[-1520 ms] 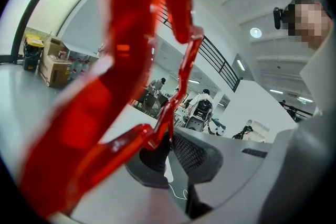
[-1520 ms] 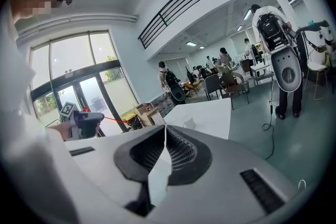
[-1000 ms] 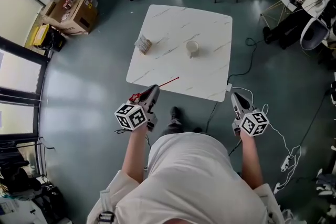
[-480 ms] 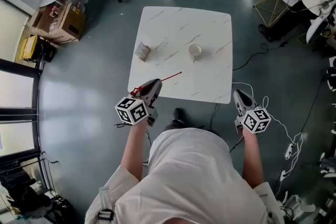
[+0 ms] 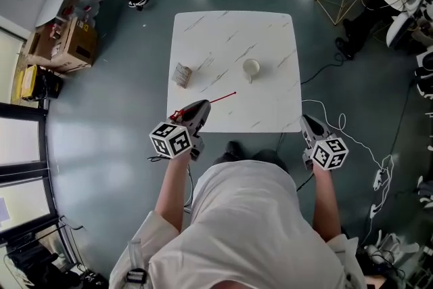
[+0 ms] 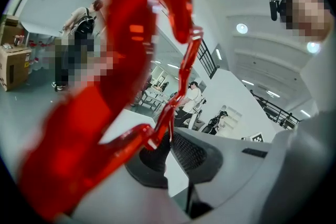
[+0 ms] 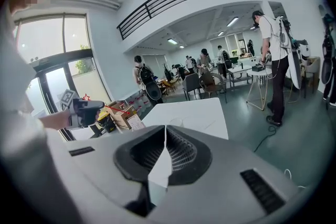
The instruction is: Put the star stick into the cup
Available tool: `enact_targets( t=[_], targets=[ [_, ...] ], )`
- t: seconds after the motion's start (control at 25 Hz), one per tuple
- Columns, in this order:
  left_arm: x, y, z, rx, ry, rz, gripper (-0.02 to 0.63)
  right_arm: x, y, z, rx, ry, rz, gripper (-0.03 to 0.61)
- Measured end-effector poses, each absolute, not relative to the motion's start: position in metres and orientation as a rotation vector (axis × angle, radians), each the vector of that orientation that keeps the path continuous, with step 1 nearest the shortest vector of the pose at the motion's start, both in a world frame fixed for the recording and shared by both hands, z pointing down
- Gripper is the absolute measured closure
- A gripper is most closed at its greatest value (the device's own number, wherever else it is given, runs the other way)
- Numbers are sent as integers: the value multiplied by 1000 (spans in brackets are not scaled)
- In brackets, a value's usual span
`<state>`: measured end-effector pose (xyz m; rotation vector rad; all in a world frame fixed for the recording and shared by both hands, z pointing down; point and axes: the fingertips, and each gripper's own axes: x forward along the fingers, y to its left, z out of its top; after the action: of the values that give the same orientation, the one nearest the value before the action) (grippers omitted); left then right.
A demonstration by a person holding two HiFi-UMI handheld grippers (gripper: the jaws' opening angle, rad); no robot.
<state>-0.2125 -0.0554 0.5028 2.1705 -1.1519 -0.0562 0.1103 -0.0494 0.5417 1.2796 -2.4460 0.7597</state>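
Grip: left gripper (image 5: 201, 105) clamped on star stick (image 5: 222, 98); right gripper (image 5: 306, 122) closed, empty; cup (image 5: 251, 68) upright on table (image 5: 223, 30)

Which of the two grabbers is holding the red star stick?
The left gripper: its jaws are shut on the red star stick. The right gripper has its jaws together with nothing between them.

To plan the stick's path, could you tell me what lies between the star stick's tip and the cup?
Only bare tabletop; the head view shows nothing lying between the star stick and the cup.
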Motion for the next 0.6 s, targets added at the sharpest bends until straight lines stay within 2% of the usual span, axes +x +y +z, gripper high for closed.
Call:
enact_targets(
  t=[0.6],
  targets=[
    [-202, -77, 525, 2127, -1113, -30, 589, 111, -56, 552, 1300, -2395, 796, 552]
  ],
)
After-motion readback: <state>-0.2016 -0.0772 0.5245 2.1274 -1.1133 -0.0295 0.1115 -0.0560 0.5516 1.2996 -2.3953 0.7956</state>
